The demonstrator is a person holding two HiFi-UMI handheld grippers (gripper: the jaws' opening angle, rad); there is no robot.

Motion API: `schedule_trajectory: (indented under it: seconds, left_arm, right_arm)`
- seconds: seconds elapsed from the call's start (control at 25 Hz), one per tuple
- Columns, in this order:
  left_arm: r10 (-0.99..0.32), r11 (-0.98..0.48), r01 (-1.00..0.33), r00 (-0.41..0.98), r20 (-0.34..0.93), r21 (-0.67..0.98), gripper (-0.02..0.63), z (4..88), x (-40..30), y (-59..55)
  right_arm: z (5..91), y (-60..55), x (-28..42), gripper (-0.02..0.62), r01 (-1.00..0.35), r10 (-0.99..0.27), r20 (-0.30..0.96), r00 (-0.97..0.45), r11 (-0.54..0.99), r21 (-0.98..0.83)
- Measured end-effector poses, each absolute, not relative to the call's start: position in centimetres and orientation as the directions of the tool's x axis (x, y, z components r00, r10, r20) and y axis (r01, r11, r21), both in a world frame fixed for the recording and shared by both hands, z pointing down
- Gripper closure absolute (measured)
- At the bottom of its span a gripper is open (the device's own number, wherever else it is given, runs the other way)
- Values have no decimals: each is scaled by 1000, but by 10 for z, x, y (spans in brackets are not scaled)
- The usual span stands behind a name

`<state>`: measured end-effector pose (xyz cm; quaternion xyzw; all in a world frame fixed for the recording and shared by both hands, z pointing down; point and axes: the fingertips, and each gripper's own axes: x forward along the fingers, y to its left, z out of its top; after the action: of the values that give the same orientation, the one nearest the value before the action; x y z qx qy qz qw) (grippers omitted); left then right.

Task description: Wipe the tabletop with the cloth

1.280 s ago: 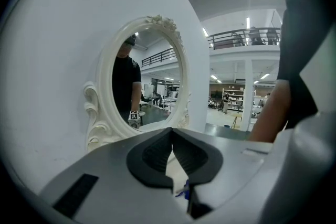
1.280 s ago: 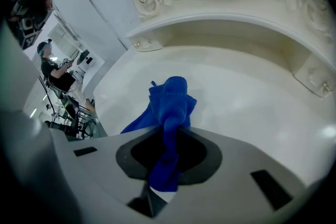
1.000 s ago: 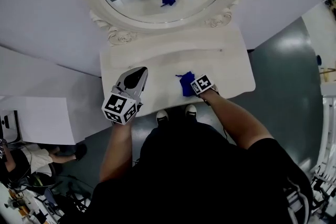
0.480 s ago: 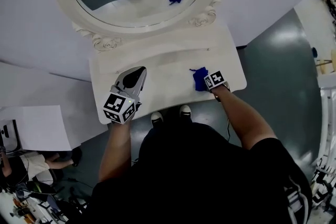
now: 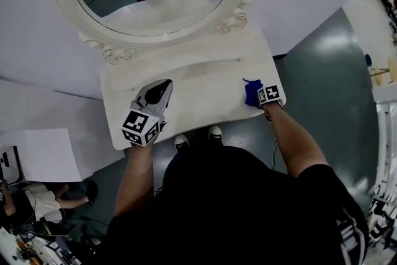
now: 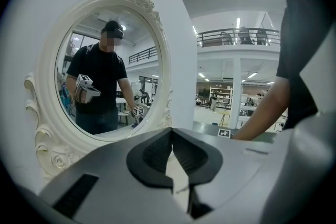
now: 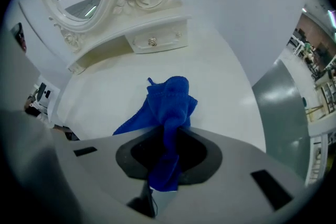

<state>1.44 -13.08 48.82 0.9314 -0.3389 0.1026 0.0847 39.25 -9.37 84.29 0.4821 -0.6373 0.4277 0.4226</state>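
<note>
The right gripper [image 7: 166, 140] has its jaws pinched tight on a crumpled blue cloth [image 7: 169, 105]. A strip of the cloth runs back between the jaws, while the bulk bunches out ahead of the tips and lies on the white tabletop [image 7: 105, 92]. In the head view the person's right arm reaches forward and outward, placing this gripper and the cloth near the table's right front edge. The left gripper [image 6: 170, 139] has its jaws together with nothing between them. It is held over the left front part of the tabletop, pointing toward the oval mirror in a carved white frame [image 6: 44, 134], well apart from the cloth.
</note>
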Motion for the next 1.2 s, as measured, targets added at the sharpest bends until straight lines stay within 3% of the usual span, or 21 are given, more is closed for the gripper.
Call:
schedule_trajectory:
  seconds: [0.28,0.64,0.92,1.2]
  left_arm:
    - [-614,-755,-650,748,252,91,597,489,14,-129]
    - [-631,-742,-665,737,243,86,597,483,-1,-126]
    - [-670,-707,-701,706,230,93,597,480,-36,-124]
    - [-724,-653,-752,654,220,87,597,475,-82,-116]
  right_arm:
    - [842,-81,424,537,-988,-269,953,-142,95,-121]
    - [834,-83,422,538,-994,-291,955,-52,105,-22]
    - [796,-125,334,538,-964,-369,911,-183,250,-93]
    - [735,-199,200,538,-867,-402,826,-394,461,-189]
